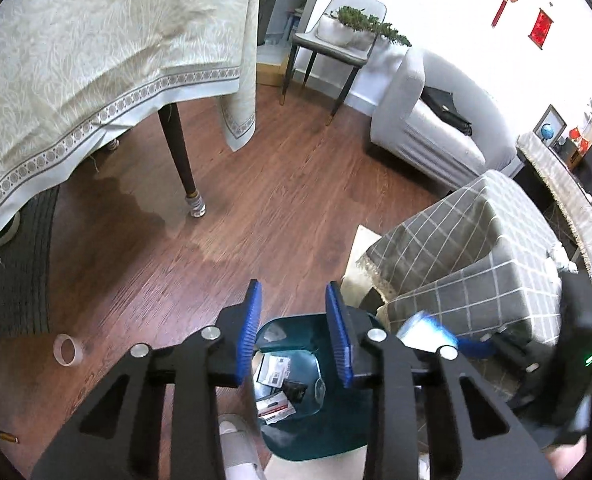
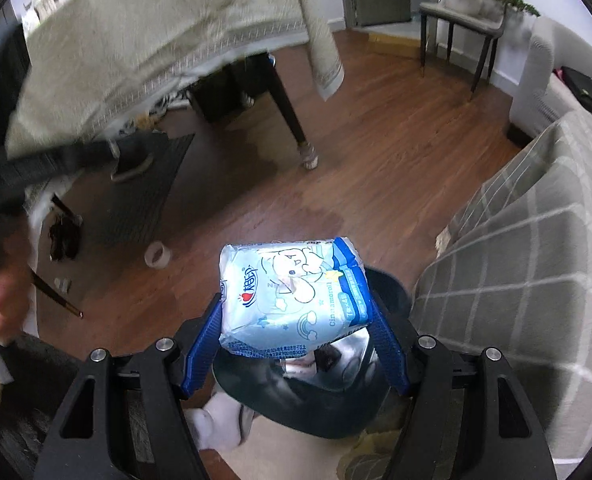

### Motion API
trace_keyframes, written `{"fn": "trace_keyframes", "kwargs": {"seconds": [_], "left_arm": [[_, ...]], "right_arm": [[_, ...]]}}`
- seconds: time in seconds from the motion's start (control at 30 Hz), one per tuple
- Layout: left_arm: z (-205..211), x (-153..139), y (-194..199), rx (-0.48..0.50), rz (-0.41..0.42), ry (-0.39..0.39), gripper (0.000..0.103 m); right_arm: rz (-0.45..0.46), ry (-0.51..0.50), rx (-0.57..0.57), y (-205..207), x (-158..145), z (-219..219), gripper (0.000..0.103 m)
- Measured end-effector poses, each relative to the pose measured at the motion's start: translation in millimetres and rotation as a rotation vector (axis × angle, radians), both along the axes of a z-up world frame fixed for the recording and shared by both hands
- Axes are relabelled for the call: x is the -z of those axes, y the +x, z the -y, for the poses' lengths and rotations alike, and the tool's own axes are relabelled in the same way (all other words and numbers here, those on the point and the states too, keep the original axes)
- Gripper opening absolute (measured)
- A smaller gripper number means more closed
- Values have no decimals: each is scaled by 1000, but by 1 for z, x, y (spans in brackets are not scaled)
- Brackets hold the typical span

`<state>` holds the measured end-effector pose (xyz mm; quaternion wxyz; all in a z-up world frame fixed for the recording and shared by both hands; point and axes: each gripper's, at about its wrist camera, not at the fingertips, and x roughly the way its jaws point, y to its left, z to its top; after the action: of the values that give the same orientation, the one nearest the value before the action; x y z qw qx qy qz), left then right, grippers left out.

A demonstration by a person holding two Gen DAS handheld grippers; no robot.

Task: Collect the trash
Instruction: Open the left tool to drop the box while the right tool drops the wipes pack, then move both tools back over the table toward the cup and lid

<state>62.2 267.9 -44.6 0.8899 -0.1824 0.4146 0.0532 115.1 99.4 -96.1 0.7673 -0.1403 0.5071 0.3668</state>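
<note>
A dark teal trash bin (image 1: 327, 424) stands on the floor directly under my left gripper (image 1: 294, 300), which is open and empty above it. Papers and wrappers (image 1: 274, 376) lie inside the bin. My right gripper (image 2: 296, 320) is shut on a light blue tissue pack (image 2: 292, 300) with a cartoon print, held above the bin (image 2: 391, 292). In the left wrist view the pack (image 1: 421, 330) and right gripper show blurred at the right. A clear tape roll (image 1: 68, 350) lies on the wooden floor, also in the right wrist view (image 2: 158, 255).
A table with a cream cloth (image 1: 96, 60) and dark leg (image 1: 182, 160) stands at left. A plaid-covered seat (image 1: 467, 264) is close on the right. A white sofa (image 1: 435, 120), a chair with plants (image 1: 335, 36), a dark mat (image 2: 144, 192) and small scraps (image 2: 62, 284) are around.
</note>
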Motion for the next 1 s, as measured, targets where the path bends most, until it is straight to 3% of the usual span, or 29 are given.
{"fn": "trace_keyframes", "kwargs": {"seconds": [0.17, 0.4, 0.53, 0.6, 0.83, 1.0], "left_arm": [[6, -19, -1, 13, 44, -17, 24], [18, -39, -1, 45, 93, -2, 24], [27, -47, 4, 71, 110, -1, 24], [34, -53, 3, 81, 123, 18, 24], [53, -66, 5, 113, 150, 51, 24], [63, -83, 9, 110, 186, 68, 24]], "right_arm": [[-49, -74, -13, -4, 35, -8, 70], [-103, -199, -56, -14, 78, -11, 71], [-98, -268, -52, -15, 88, -8, 77], [-110, -266, -50, -15, 88, -3, 83], [-92, -229, -64, -16, 68, 0, 83], [-45, -95, -86, -17, 28, 1, 80]]}}
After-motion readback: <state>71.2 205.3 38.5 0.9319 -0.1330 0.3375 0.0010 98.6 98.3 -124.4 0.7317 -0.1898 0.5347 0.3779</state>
